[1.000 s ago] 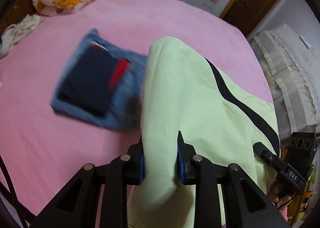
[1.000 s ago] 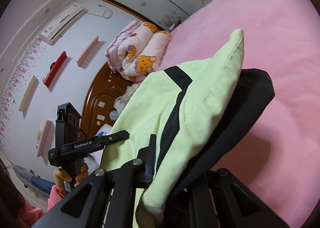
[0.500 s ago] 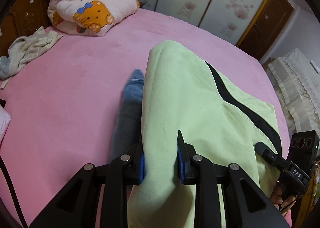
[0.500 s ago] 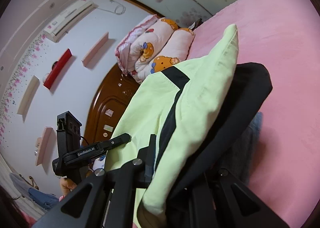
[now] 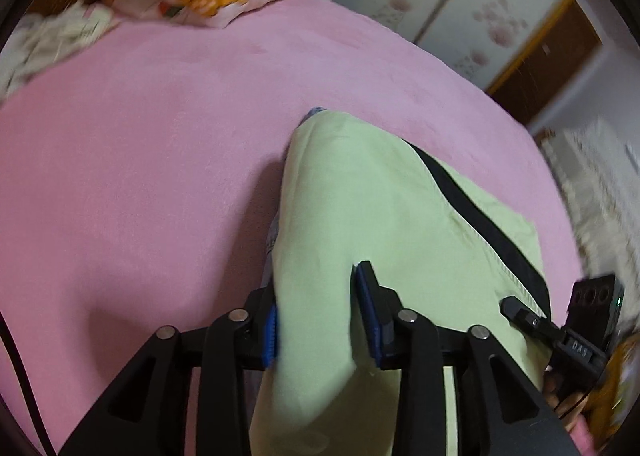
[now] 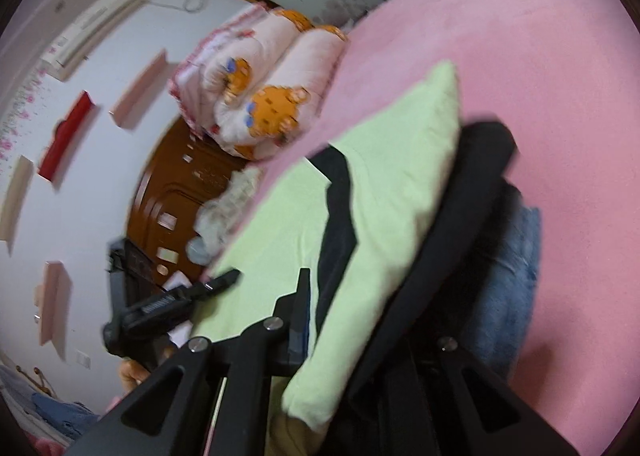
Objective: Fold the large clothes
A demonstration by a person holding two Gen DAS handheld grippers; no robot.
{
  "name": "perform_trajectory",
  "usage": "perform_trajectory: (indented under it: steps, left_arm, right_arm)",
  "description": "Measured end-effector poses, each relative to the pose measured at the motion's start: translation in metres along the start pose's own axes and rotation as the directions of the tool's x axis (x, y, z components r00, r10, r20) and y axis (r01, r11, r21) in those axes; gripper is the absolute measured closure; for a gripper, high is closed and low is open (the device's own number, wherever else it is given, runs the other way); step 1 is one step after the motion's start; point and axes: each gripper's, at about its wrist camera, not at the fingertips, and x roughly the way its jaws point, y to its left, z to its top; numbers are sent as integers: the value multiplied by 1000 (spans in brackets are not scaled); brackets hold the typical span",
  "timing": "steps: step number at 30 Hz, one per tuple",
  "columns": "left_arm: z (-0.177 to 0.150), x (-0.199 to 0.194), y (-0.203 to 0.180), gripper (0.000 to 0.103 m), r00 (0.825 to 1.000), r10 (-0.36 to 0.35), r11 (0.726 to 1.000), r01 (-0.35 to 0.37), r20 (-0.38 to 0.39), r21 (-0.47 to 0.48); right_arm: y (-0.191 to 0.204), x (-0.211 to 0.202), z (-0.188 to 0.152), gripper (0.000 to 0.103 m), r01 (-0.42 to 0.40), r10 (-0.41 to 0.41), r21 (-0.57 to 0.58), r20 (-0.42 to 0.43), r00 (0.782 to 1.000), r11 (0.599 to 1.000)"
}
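**Green garment over bed, both grippers engaged**

Left gripper (image 5: pixel 320 320): jaws opening, green garment (image 5: pixel 384 216) between them, lower centre. Right gripper (image 6: pixel 360 320): jaws closed on the garment's folded edge. Denim (image 6: pixel 508 264) lies beneath on pink bed (image 5: pixel 140 176).

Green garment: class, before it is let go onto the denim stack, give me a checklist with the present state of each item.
1. Right gripper clamped on the green garment: ok.
2. Left gripper releasing: its jaws are opening, cloth between them: ok.
3. Garment over the folded denim: ok, denim shows underneath it.
4. Edges lined up with the denim: cannot tell, mostly covered.
5. Garment lying flat: not ok, its end is raised.
6. Pink bedspread beside the stack: ok, no clutter close by.
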Motion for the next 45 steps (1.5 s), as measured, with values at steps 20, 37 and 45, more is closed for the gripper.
perform_trajectory:
  steps: [20, 37, 45]
  left_arm:
    - [-95, -59, -2, 13, 938, 271, 946, -218, 215, -239]
    - [-343, -159, -109, 12, 882, 465, 824, -401, 72, -401]
    - [-452, -225, -223, 12, 895, 440, 863, -444, -76, -241]
  right_arm:
    - [8, -71, -75, 63, 392, -399, 164, 17, 917, 905]
    - [-22, -235, -306, 45, 560, -531, 127, -203, 823, 819]
    - [-46, -406, -378, 38, 649, -630, -6, -251, 735, 761]
